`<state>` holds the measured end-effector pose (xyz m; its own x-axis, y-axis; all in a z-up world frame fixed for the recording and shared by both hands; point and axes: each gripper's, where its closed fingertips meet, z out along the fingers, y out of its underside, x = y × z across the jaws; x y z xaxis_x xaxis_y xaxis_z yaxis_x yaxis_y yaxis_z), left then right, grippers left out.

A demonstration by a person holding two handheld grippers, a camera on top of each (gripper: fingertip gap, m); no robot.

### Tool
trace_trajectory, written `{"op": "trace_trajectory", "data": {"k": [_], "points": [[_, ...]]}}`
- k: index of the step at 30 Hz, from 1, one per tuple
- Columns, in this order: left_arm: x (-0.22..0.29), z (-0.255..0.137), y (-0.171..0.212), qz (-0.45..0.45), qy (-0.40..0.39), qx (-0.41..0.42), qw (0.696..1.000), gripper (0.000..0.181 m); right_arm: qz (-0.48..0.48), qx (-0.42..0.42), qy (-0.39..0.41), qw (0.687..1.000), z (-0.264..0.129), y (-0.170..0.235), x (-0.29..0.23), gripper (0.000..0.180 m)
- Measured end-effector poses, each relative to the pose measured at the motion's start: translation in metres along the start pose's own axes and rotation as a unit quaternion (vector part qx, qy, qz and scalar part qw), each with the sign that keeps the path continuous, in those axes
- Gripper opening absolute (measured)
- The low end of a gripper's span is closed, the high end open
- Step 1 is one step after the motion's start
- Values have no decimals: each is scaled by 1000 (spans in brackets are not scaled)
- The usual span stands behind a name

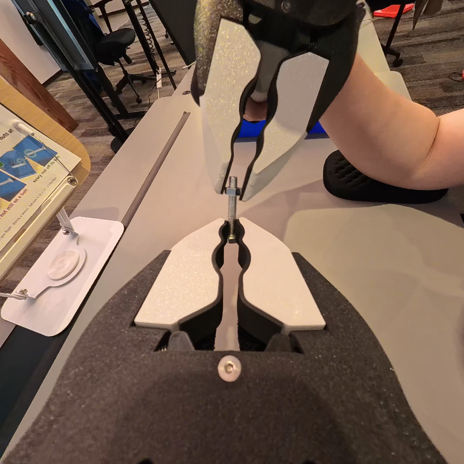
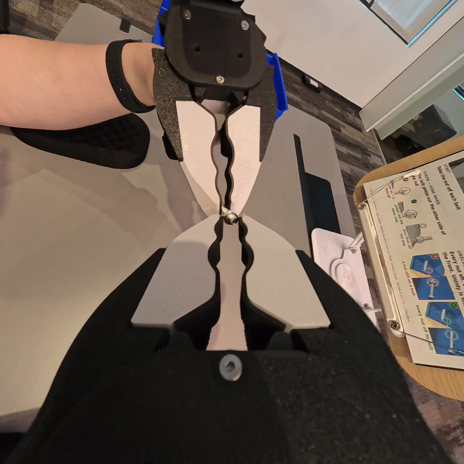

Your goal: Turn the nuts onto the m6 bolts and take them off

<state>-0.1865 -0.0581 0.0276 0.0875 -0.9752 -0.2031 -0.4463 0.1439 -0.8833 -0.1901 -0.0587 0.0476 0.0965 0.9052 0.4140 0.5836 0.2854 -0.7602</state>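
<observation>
Left tool (image 1: 231, 234) pinching bolt (image 1: 231, 211) head end; right tool (image 1: 232, 194) pinching nut (image 1: 233, 191) near far tip.

Both grippers are meeting tip to tip over the grey table (image 1: 351, 263), the left gripper (image 1: 231, 222) clamping the bolt (image 1: 231, 213) by its head end and the right gripper (image 1: 232, 193) closing on the nut (image 1: 233, 192), so the only gap between them is being spanned by bare thread. A black padded rest (image 1: 364, 180) under a forearm (image 1: 389, 140) is blocking the right side. A white stand base (image 1: 62, 276) and an instruction sheet (image 1: 30, 175) are crowding the left edge. A blue bin (image 2: 278, 82) is sitting behind the left gripper. Bare tabletop is lying open to the near right.
</observation>
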Motion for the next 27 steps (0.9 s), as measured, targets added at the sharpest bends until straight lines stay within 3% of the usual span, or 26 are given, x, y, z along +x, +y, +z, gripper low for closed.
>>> {"op": "trace_trajectory", "data": {"k": [6,10,12,15,21,27], "points": [[-17,0,3,11,-65,-20,998,5,108,6,-2,994,7,3,14,10],[-37,-3,8,5,-133,-38,990,5,250,6,22,968,16,4,30,11],[-42,-2,10,3,-150,-44,988,5,275,10,26,961,18,5,33,13],[-44,-2,9,-6,-151,-37,988,5,246,31,32,968,11,1,37,27],[-35,-11,-12,-52,-95,47,993,5,112,111,37,987,-6,-17,34,36],[-26,-16,-25,-64,-62,85,992,5,106,148,-10,983,-4,-27,22,36]]}}
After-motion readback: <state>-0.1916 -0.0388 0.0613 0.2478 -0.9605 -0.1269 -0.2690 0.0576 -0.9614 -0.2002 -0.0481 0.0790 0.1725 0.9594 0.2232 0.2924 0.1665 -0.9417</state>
